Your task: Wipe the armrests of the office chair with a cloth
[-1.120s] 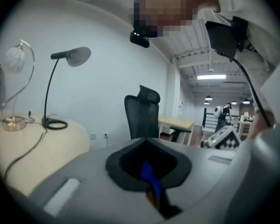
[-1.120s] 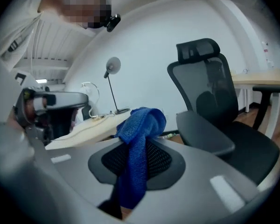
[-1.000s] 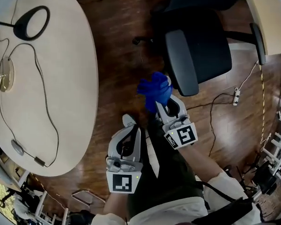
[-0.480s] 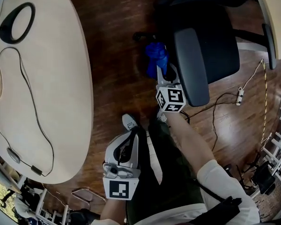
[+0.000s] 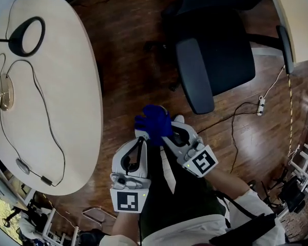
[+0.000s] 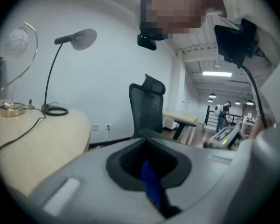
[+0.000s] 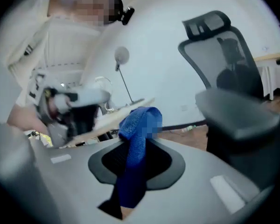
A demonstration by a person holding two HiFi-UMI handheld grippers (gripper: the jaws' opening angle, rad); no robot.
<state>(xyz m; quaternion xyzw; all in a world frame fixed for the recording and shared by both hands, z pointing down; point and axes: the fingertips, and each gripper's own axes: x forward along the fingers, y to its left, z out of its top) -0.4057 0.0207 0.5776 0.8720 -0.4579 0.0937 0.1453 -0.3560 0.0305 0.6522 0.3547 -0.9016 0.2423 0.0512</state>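
Note:
The black office chair (image 5: 220, 50) stands ahead, its near armrest (image 5: 194, 76) and far armrest (image 5: 283, 42) both bare. My right gripper (image 5: 167, 133) is shut on the blue cloth (image 5: 154, 122), held over my lap well short of the chair. In the right gripper view the cloth (image 7: 137, 125) bunches above the shut jaws of this gripper (image 7: 135, 143) and hangs down between them. My left gripper (image 5: 142, 137) sits just beside it, jaws together. A thin blue strip (image 6: 151, 185) shows low between the left jaws; I cannot tell whether it is pinched there.
A pale oval table (image 5: 77, 96) fills the left, with a black ring-base lamp (image 5: 28, 28) and cables on it. Wooden floor lies between table and chair. A power strip with a cable (image 5: 259, 105) lies right of the chair. Another desk edge (image 5: 297, 19) is at the top right.
The right gripper has drawn the cloth back from beside the near armrest toward my body, ending next to the left gripper. The left gripper has barely moved.

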